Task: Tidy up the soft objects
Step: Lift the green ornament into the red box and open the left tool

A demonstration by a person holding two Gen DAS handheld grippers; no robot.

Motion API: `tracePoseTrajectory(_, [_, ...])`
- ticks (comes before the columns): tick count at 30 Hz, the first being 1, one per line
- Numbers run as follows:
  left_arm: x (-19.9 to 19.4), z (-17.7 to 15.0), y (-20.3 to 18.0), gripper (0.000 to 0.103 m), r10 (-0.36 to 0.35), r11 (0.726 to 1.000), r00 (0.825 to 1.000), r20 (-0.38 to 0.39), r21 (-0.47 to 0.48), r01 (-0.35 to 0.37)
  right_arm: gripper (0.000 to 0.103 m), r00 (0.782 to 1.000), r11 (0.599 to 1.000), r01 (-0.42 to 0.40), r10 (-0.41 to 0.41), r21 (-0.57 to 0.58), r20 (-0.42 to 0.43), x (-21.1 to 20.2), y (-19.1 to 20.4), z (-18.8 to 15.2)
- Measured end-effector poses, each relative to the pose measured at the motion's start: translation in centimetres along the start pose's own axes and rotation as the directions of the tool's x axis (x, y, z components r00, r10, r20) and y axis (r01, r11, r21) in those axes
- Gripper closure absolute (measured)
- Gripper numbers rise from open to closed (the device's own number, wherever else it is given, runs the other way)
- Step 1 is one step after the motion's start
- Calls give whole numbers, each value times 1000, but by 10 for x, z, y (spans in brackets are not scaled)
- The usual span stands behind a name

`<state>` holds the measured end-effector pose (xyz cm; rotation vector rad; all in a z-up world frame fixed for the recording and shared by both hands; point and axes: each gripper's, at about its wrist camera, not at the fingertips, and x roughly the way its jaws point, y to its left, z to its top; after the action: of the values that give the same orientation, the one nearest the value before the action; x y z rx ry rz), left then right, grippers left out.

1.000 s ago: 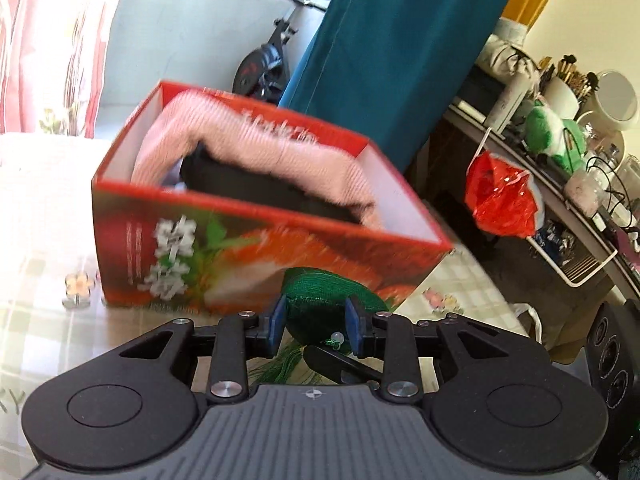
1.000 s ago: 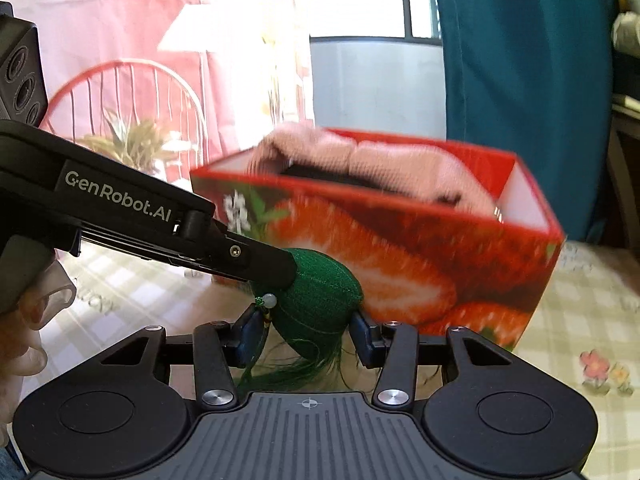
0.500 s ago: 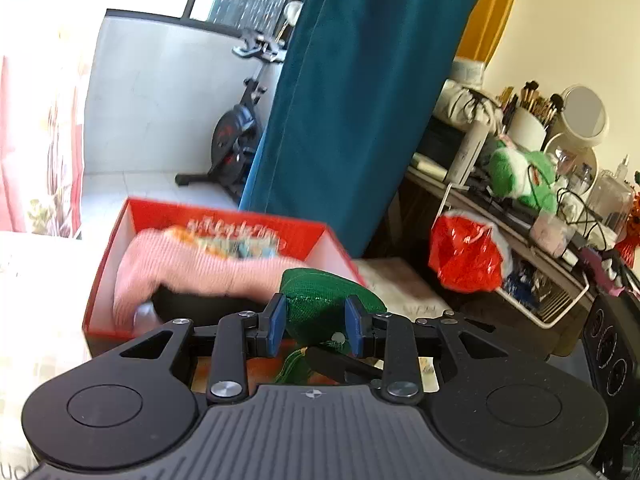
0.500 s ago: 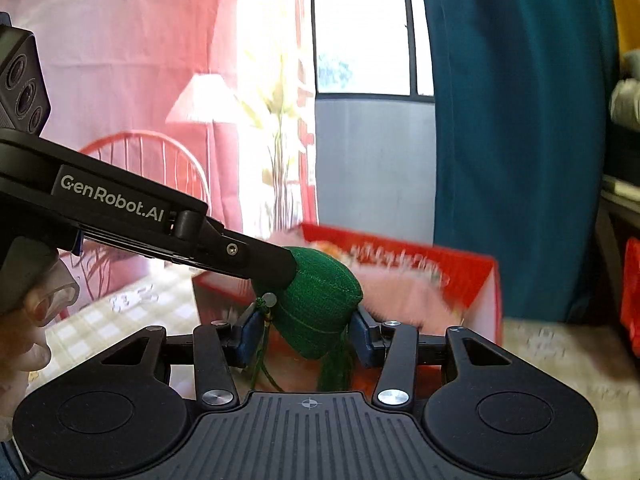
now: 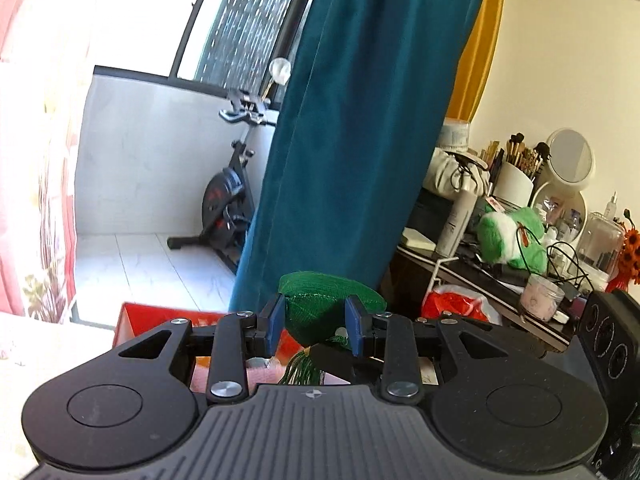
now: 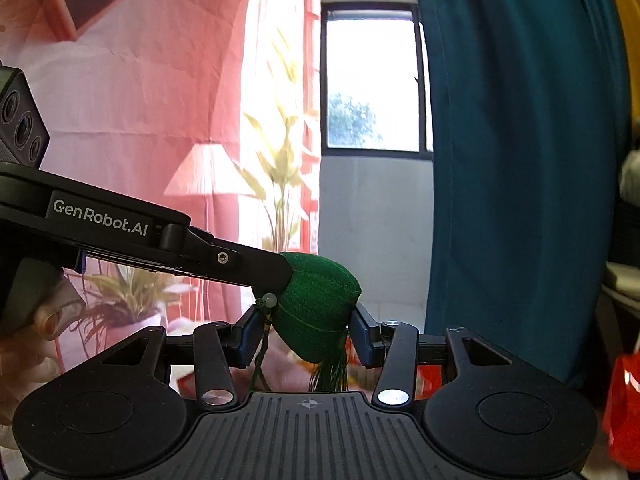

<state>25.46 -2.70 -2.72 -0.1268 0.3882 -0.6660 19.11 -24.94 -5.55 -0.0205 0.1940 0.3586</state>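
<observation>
A green knitted pouch (image 5: pixel 320 304) with a tassel hangs in the air, held from two sides. My left gripper (image 5: pixel 315 326) is shut on it, blue pads pressed to both flanks. My right gripper (image 6: pixel 306 336) is also shut on the pouch (image 6: pixel 320 312), its tassel dangling between the pads. In the right wrist view, the left gripper's black fingers (image 6: pixel 256 272) reach in from the left onto the pouch's top. The red box (image 5: pixel 160 316) with pink cloth (image 5: pixel 260 374) inside lies low, mostly hidden behind the left gripper's linkage.
A teal curtain (image 5: pixel 360 140) hangs straight ahead. A cluttered dresser (image 5: pixel 500 280) with a green plush (image 5: pixel 512 240), brushes and a mirror stands right, a red plastic bag (image 5: pixel 452 304) on its side. An exercise bike (image 5: pixel 228 200) stands behind. A hand (image 6: pixel 40 320) grips the left tool.
Both grippers have risen together with the green pouch. The red box has dropped from mid-frame to the bottom edge of both views, and the views have tipped up toward the window and curtain.
</observation>
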Motion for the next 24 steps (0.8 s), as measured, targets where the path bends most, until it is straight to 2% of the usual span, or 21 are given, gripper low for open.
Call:
tracePoseTrajectory(3, [7, 3, 2, 69, 17, 1000, 1000, 4, 19, -17, 60, 1000, 1000, -1, 2, -19, 5, 11, -2, 8])
tracePoseTrajectory(7, [25, -4, 9, 68, 30, 1000, 999, -30, 9, -29, 60, 1000, 999, 8, -9, -36, -19, 28, -6, 4])
tracePoseTrajectory(14, [68, -36, 29, 68, 25, 997, 989, -148, -63, -34, 60, 990, 998, 55, -55, -5, -131, 63, -7, -38])
tracePoseTrajectory(20, [101, -53, 39, 68, 53, 996, 967, -250, -53, -69, 60, 969, 994, 69, -47, 81, -244, 91, -13, -68])
tracePoseTrajectory(24, [120, -59, 57, 68, 54, 991, 948, -315, -103, -91, 60, 945, 985, 91, -40, 145, -324, 111, -20, -81])
